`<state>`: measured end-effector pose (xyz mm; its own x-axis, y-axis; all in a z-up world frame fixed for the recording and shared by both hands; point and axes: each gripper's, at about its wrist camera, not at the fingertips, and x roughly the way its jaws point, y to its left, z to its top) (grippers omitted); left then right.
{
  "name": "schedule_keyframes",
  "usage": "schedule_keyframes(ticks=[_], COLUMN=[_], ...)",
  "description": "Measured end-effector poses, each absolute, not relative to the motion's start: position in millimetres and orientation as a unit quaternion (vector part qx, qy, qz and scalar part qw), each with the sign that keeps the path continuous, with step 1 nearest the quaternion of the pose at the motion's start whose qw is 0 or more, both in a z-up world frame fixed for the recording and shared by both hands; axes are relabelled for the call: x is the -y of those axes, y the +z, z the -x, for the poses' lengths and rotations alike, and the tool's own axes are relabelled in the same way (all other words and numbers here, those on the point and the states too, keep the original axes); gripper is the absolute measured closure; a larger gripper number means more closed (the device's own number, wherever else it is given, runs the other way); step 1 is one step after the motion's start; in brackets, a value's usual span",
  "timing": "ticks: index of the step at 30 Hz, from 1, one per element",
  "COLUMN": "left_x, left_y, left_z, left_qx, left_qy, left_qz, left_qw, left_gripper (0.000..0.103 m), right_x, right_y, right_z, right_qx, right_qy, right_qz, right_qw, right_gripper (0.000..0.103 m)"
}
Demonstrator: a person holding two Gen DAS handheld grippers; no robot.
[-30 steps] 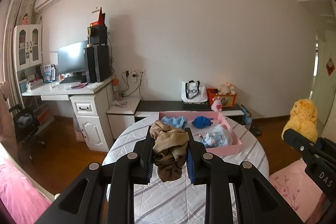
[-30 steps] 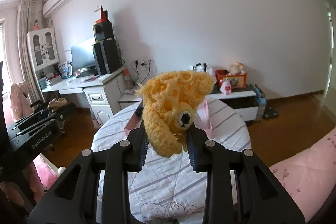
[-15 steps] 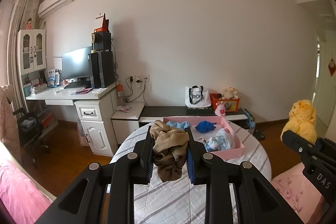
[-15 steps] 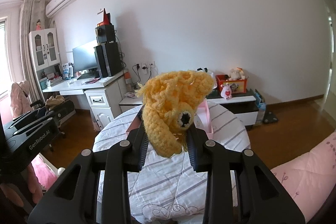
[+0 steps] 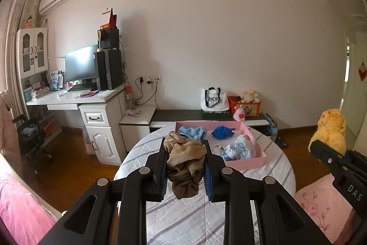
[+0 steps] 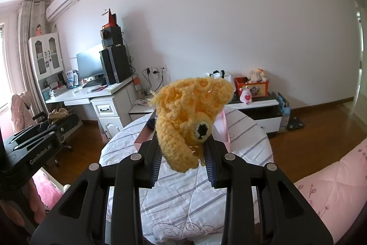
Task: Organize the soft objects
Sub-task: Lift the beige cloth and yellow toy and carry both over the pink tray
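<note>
- Crumpled tan-brown soft cloth [image 5: 185, 161]: bunched in folds, pinched between the left gripper's [image 5: 185, 170] blue-padded jaws, hanging above the round table with its striped white cover [image 5: 183, 217].
- Chunky yellow crocheted toy [image 6: 190, 121] with a black-and-white eye: clamped in the right gripper [image 6: 183, 161], held above the same table.
- Shallow pink rectangular tray [image 5: 252, 161]: on the table's far side, holding a light blue cloth [image 5: 192, 132], a dark blue cloth [image 5: 222, 132] and a pale printed bundle [image 5: 239, 149].

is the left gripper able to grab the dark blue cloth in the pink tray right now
Probably not: the left gripper is shut on the brown cloth, so its jaws are full, though nothing blocks the way to the dark blue cloth.
</note>
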<state>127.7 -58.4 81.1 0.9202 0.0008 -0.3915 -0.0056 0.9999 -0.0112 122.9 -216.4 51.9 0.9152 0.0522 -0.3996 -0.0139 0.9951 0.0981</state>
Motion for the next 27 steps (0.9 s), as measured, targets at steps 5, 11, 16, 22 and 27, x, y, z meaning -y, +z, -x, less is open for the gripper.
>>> schedule_keyframes(ticks=[5,11,16,22,27], left_x=[55,54,56,58,62], left_y=[81,76,67,53,38], left_z=[-142,-174,-213,-272,-324], left_qx=[-0.214,-0.237,-0.266,-0.307,-0.339], left_qy=[-0.003,-0.006,-0.01,-0.015,-0.018], left_qz=[0.004,0.001,-0.003,-0.004,-0.009], left_qw=[0.977,0.971,0.964,0.952,0.941], left_gripper=[0.081,0.081,0.081,0.081,0.081], right_x=[221,227,237,248,254], right_y=[47,36,16,-21,-46], right_z=[-133,-158,-192,-251,-289], right_qx=[-0.217,-0.241,-0.277,-0.346,-0.381], right_qy=[0.013,0.012,0.006,0.019,0.033], right_qz=[-0.052,-0.056,-0.063,-0.067,-0.068], right_qw=[0.975,0.969,0.959,0.936,0.922], right_gripper=[0.073,0.073,0.073,0.073,0.073])
